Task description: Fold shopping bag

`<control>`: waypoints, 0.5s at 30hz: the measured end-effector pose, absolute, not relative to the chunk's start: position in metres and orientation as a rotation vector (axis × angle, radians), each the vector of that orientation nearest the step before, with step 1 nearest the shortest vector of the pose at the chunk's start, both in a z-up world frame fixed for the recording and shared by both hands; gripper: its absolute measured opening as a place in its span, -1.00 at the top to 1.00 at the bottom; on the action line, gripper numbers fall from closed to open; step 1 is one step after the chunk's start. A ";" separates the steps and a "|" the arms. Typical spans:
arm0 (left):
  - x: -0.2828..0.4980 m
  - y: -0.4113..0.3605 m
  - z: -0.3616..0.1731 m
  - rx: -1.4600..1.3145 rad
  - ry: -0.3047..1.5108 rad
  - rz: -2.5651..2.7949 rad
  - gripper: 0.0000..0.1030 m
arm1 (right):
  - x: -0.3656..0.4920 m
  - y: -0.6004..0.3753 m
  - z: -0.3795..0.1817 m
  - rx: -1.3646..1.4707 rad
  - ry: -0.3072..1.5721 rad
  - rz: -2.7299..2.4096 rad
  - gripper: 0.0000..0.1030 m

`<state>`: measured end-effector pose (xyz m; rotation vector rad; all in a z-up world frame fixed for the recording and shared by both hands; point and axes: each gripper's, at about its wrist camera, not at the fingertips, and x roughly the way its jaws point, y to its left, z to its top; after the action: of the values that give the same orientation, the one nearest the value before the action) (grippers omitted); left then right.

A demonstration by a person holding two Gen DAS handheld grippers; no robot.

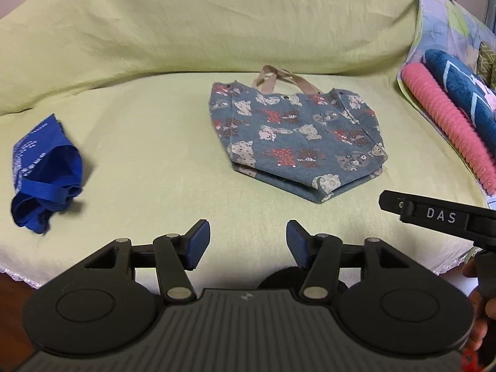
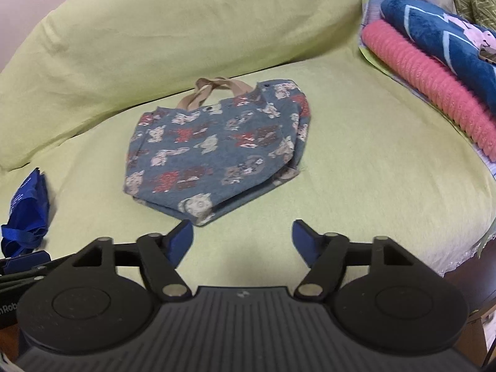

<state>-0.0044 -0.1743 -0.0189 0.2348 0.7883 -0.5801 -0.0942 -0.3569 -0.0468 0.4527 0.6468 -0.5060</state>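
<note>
Though rumpled, green cover (image 1: pixel 130 142) underneath.

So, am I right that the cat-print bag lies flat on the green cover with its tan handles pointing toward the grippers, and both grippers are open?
Not quite: the tan handles point away from the grippers, toward the backrest, as the left wrist view shows. The cat-print bag does lie flat on the green cover, and the left gripper and right gripper are open.

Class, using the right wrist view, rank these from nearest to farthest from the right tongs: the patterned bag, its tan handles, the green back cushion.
From the right tongs:
1. Patterned bag, just ahead, slightly left.
2. Tan handles, at the bag's far edge.
3. Green back cushion, behind everything.
</note>
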 end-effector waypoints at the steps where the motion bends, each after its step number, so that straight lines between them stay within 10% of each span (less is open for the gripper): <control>1: -0.006 -0.172 -0.017 0.231 0.782 -0.577 -0.18 | -0.095 -0.354 -0.045 0.447 0.641 -0.502 -0.67; 15: -0.006 -0.157 -0.012 0.165 0.760 -0.602 -0.34 | -0.092 -0.335 -0.020 0.333 0.652 -0.566 -0.97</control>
<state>-0.0065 -0.1572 -0.0120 0.1648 0.7605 -0.6021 -0.0922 -0.3353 -0.0205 0.3325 0.6523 -0.5661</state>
